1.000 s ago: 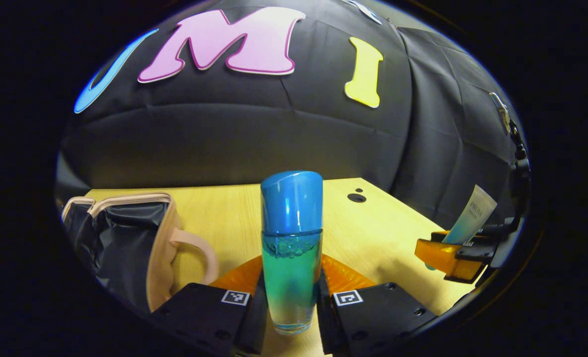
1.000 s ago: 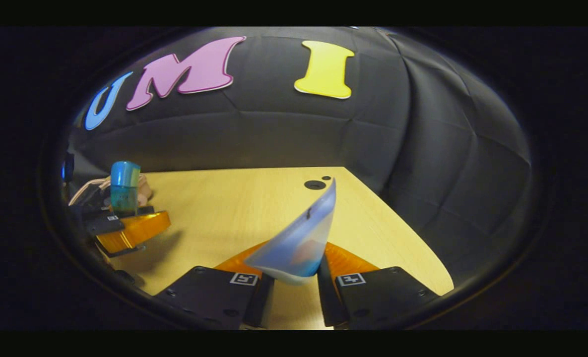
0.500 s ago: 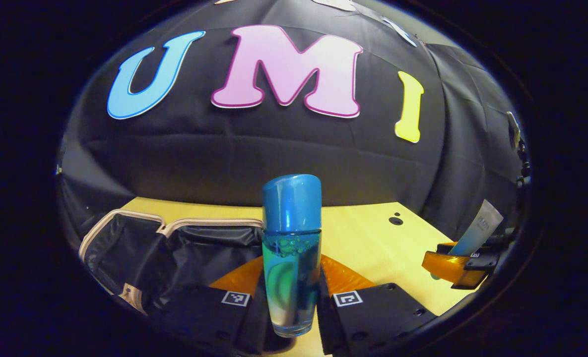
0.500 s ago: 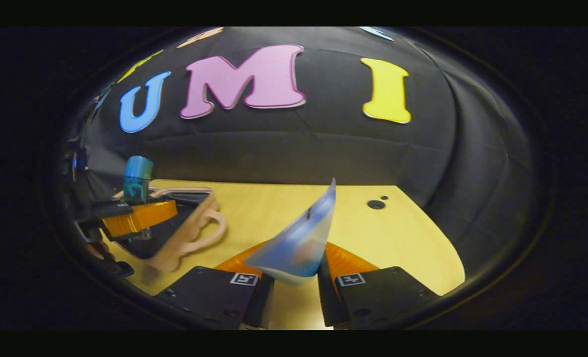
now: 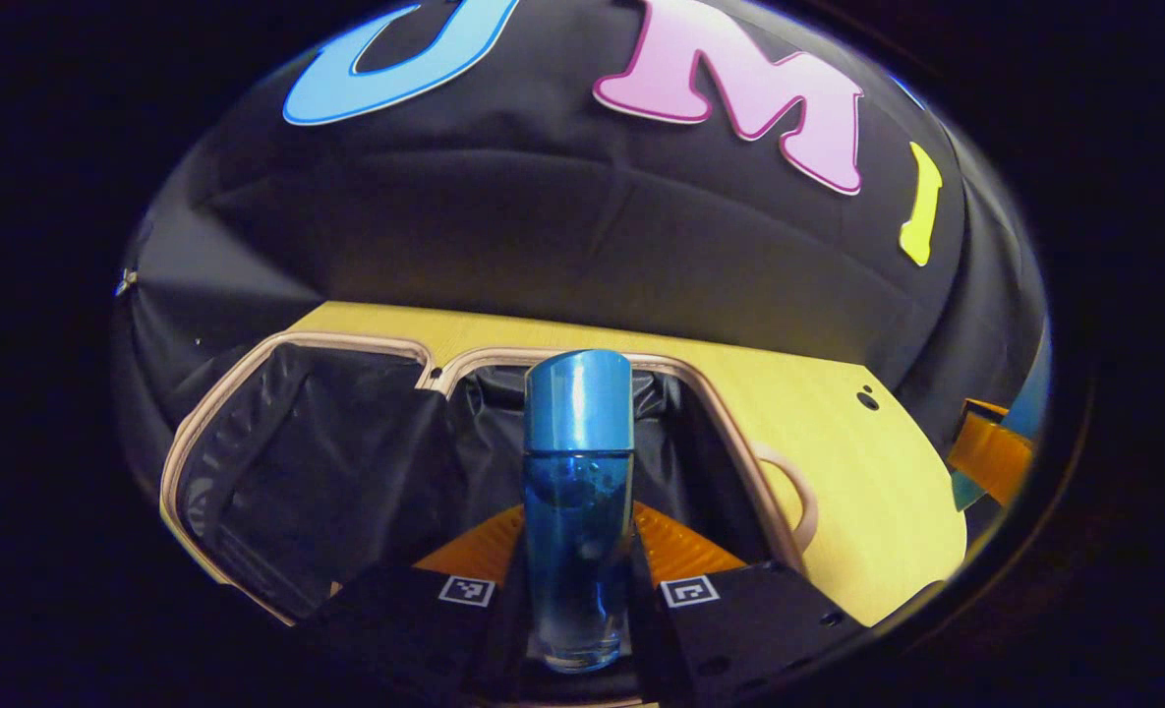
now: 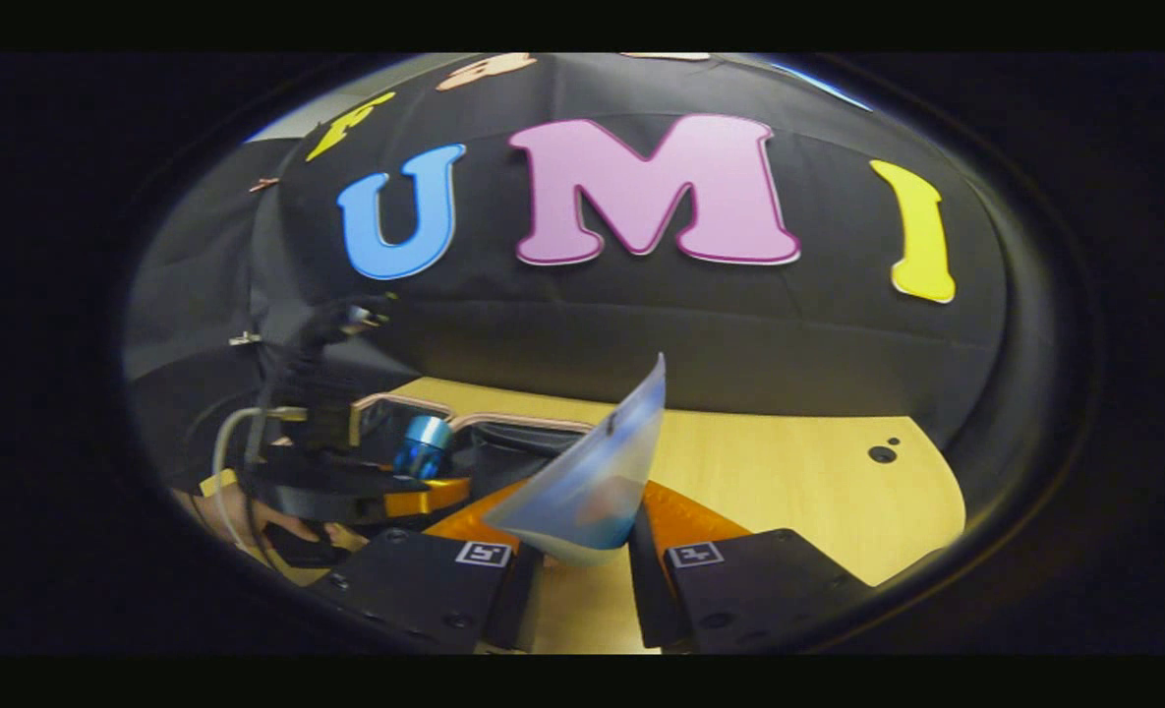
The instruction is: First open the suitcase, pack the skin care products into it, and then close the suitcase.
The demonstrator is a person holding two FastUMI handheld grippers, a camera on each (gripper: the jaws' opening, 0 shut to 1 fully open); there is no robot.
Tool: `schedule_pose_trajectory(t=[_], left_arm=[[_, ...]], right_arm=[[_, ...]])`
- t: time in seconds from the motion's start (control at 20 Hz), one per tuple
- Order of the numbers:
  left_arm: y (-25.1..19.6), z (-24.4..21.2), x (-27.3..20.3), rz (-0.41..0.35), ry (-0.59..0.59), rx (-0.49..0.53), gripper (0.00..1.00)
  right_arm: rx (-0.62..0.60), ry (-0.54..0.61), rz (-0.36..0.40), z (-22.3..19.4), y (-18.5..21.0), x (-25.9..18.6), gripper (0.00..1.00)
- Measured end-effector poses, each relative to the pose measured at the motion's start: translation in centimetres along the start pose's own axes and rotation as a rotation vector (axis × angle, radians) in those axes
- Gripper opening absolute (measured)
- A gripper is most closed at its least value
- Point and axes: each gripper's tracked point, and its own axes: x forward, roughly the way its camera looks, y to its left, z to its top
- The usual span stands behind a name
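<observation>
Both views are dim, with strong fisheye bending at the rims. Light falls from above: the worktop glows yellow, the bottle cap carries a soft glare streak. The tube close to the lens is blurred.

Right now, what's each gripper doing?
Left gripper: shut on the blue bottle, over the open suitcase.
Right gripper: shut on the tube.

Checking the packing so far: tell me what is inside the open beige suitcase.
The open beige suitcase shows only crumpled black lining. The blue-capped clear bottle in the left gripper covers part of its floor.
</observation>
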Motion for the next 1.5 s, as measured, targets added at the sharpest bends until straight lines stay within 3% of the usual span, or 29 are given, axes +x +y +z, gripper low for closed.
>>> schedule_pose_trajectory(t=[0.05, 0.1, 0.25, 0.3, 0.4, 0.5, 0.7, 0.75, 0.85, 0.9, 1.0, 1.15, 1.3, 1.5], left_arm=[[0.4, -0.4, 0.5, -0.011, 0.026, -0.020, 0.50], [0.7, -1.2, 0.8, -0.027, 0.075, -0.059, 0.47], [1.9, -2.9, 2.0, 0.010, 0.156, -0.085, 0.43], [2.2, -3.1, 2.5, 0.025, 0.170, -0.081, 0.46], [2.4, -2.6, 2.7, 0.039, 0.160, -0.068, 0.43], [2.5, -2.6, 2.7, 0.058, 0.174, -0.048, 0.50], [2.0, -1.7, 1.8, 0.062, 0.157, -0.043, 0.45], [2.1, -0.7, 0.9, 0.061, 0.120, -0.059, 0.58], [2.8, 1.4, -1.2, 0.069, 0.030, -0.063, 0.65], [3.5, 2.8, -2.6, 0.075, -0.028, -0.060, 0.82], [4.8, 5.3, -5.6, 0.086, -0.129, -0.056, 0.96], [6.8, 7.0, -10.5, 0.121, -0.217, -0.053, 0.97], [9.7, 4.9, -17.3, 0.104, -0.230, -0.123, 0.96], [12.0, 2.5, -21.4, 0.116, -0.245, -0.211, 0.96]], right_arm=[[-0.015, 0.004, 0.016, -0.1, 0.7, -0.2, 0.42], [-0.026, 0.015, 0.036, -0.7, 1.6, -0.4, 0.42], [-0.024, 0.042, 0.068, -1.4, 2.8, -0.7, 0.42], [-0.022, 0.044, 0.074, -1.5, 3.1, -0.8, 0.42], [-0.021, 0.039, 0.075, -1.1, 3.0, -0.9, 0.43], [-0.029, 0.038, 0.069, -0.8, 2.5, -1.0, 0.42], [-0.029, 0.038, 0.050, -0.4, 2.0, -1.1, 0.42], [-0.030, 0.041, 0.051, -0.2, 2.3, -1.2, 0.43], [-0.040, 0.040, 0.050, 0.3, 2.8, -1.1, 0.42], [-0.047, 0.037, 0.050, 0.5, 3.1, -1.0, 0.42], [-0.051, 0.037, 0.050, 0.8, 3.8, -0.5, 0.42], [-0.043, 0.075, 0.056, 0.3, 5.5, 1.5, 0.43], [-0.029, 0.109, 0.057, -0.6, 7.5, 5.1, 0.42], [0.011, 0.265, 0.070, -4.6, 9.7, 8.4, 0.43]])
